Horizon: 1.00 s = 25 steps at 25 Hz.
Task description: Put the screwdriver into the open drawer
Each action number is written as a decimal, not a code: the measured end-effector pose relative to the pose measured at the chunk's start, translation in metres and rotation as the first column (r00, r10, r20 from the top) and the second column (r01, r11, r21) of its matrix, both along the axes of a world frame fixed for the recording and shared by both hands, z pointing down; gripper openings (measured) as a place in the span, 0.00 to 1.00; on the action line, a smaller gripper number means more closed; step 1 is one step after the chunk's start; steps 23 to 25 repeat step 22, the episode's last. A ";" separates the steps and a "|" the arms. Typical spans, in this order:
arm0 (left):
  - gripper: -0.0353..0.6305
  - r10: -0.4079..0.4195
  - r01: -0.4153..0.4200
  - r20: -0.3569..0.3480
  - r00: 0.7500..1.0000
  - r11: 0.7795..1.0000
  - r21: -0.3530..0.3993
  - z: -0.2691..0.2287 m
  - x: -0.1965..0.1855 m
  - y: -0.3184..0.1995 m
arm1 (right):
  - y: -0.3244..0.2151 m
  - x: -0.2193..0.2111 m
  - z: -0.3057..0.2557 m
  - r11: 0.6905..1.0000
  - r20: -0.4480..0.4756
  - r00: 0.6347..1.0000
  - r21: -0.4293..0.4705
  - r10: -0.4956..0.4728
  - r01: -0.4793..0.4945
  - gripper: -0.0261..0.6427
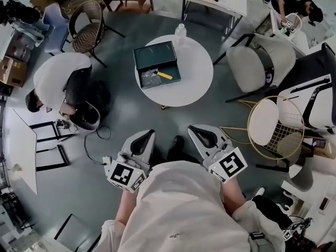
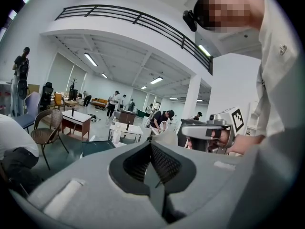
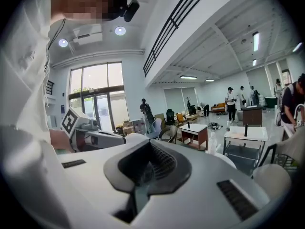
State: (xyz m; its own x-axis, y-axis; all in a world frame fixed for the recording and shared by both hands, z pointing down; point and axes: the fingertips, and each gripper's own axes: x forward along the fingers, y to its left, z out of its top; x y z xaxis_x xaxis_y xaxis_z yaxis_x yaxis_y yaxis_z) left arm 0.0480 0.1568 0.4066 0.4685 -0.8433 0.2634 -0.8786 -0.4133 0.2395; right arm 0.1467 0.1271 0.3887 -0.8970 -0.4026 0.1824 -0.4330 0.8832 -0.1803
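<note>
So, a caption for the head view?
Screwdriver in the open drawer on the table; left gripper and right gripper closed.

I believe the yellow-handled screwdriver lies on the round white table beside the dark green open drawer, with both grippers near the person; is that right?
Not quite: the head view shows the yellow-handled screwdriver inside the dark green open drawer on the round white table, not beside it. Left gripper and right gripper are near the person.

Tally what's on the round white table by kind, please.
Dark green open drawer box: 1
Yellow-handled screwdriver, inside it: 1
Clear plastic bottle: 1
Total: 3, plus silvery bits in the drawer too small to count.
</note>
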 end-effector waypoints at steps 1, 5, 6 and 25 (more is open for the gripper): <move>0.07 0.006 -0.006 -0.001 1.000 1.000 0.005 -0.002 0.001 0.000 | 0.000 0.000 0.001 1.000 -0.001 1.000 -0.006 0.004 -0.004 0.05; 0.07 0.028 -0.028 0.003 1.000 0.999 0.015 -0.008 0.004 -0.001 | 0.001 -0.001 0.000 1.000 -0.003 1.000 -0.014 0.020 -0.020 0.05; 0.07 0.028 -0.028 0.004 1.000 0.999 0.014 -0.008 0.003 0.000 | 0.002 -0.002 -0.001 1.000 -0.001 1.000 -0.015 0.021 -0.021 0.05; 0.07 0.023 -0.023 -0.001 1.000 1.000 -0.001 -0.001 0.006 0.020 | 0.015 0.003 0.005 1.000 -0.022 1.000 -0.006 0.018 -0.018 0.05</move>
